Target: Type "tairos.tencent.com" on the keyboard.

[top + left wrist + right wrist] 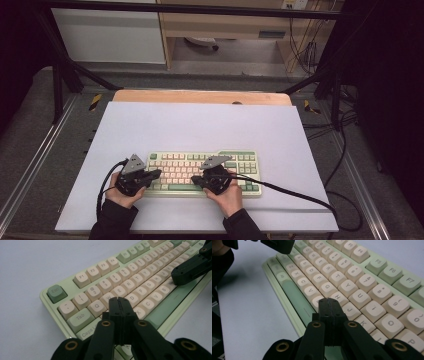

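1. Now the keyboard [205, 172] lies on the white mat [200, 125], at the near side, in front of the person.
2. Both grippers are fully closed, pad against pad, and hold nothing; they serve as pointed tips for pressing keys.
3. In its own view, the left gripper [119, 300] has its tip over the letter rows near W, S and X, very close to the caps; I cannot tell if it touches.
4. Likewise, the right gripper [329, 301] has its tip near H, B and N.
5. I judge that the step is typing, with both tips set over the keys.
6. The next move needs a short, straight push on one single key, without touching its neighbours.
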The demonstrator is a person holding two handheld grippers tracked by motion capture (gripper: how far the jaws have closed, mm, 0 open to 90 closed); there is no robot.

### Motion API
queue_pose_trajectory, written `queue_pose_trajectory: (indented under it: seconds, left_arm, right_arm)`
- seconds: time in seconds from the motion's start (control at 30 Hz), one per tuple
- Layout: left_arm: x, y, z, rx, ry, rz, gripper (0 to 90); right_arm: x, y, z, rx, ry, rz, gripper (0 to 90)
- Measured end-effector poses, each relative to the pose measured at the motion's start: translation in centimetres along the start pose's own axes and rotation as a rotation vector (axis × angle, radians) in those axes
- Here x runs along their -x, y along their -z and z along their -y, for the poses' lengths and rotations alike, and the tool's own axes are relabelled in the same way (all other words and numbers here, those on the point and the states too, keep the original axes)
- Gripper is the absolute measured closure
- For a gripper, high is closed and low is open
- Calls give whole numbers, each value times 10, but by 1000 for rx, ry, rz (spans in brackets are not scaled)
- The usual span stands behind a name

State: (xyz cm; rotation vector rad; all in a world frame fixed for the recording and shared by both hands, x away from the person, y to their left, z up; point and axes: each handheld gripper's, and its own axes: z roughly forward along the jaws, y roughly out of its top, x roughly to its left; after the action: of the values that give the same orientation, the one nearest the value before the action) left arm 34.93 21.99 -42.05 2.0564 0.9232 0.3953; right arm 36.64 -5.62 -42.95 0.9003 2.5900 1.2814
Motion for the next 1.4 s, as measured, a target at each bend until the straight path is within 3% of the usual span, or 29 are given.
queue_pose_trajectory:
  seconds: [0.4,1.1,1.4]
  left_arm:
    - [1,1,0,3,1,3,899]
    - [5,1,-3,8,-7,11,899]
    - [10,-1,-10,11,-19,14,899]
  right_arm:
    - [4,18,-6,9,22,31,900]
    - [29,53,16,40,-44,63,900]
    - [35,61,26,44,-60,66,900]
